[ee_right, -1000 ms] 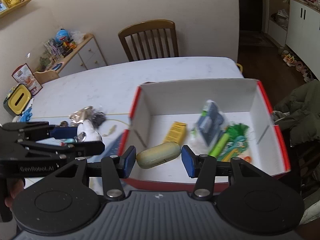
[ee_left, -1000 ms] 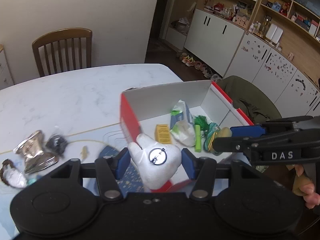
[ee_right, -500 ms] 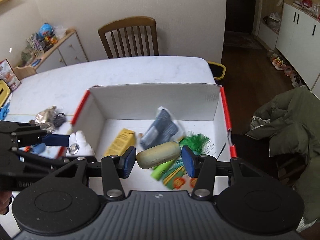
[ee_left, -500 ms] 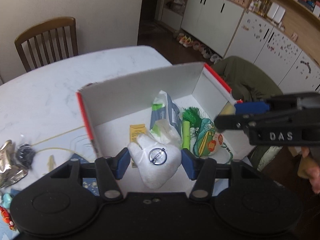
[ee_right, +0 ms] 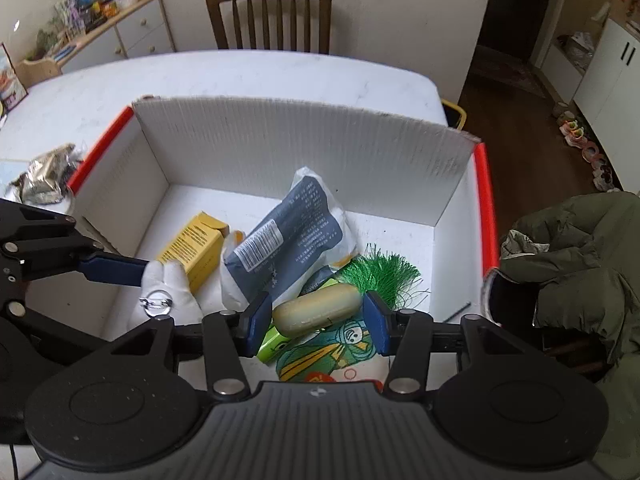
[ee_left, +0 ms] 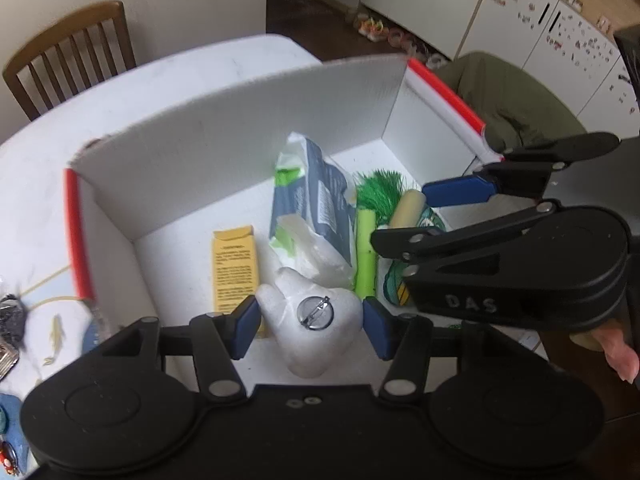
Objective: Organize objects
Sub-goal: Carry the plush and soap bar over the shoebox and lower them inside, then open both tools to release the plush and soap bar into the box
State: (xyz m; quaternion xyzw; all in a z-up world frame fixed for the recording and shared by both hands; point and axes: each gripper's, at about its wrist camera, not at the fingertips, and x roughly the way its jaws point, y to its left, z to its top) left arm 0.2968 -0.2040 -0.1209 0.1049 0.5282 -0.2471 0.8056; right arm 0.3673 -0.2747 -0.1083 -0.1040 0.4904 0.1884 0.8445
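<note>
My left gripper (ee_left: 307, 326) is shut on a white plush tooth with a metal pin badge (ee_left: 316, 320), held above the near part of the white box with red rims (ee_left: 240, 120). My right gripper (ee_right: 316, 320) is shut on a pale green oblong case (ee_right: 316, 312), held over the box's right half. Inside the box lie a yellow carton (ee_left: 234, 264), a grey-blue wipes pack (ee_right: 288, 240), a green tassel (ee_right: 380, 272), a lime green stick (ee_left: 366, 252) and a cartoon-print pouch (ee_right: 332, 354). The plush tooth (ee_right: 172, 286) also shows in the right wrist view.
The box sits on a white marble table (ee_right: 240, 76). Crumpled foil wrappers (ee_right: 44, 176) lie left of the box. A wooden chair (ee_right: 270, 16) stands at the far side. An olive jacket (ee_right: 576, 264) hangs over a seat to the right. A person's fingers (ee_left: 616, 350) show at the right.
Both grippers have moved from the box's near-left edge to above its inside, carrying the plush tooth and the pale green case. The box now fills both views.
</note>
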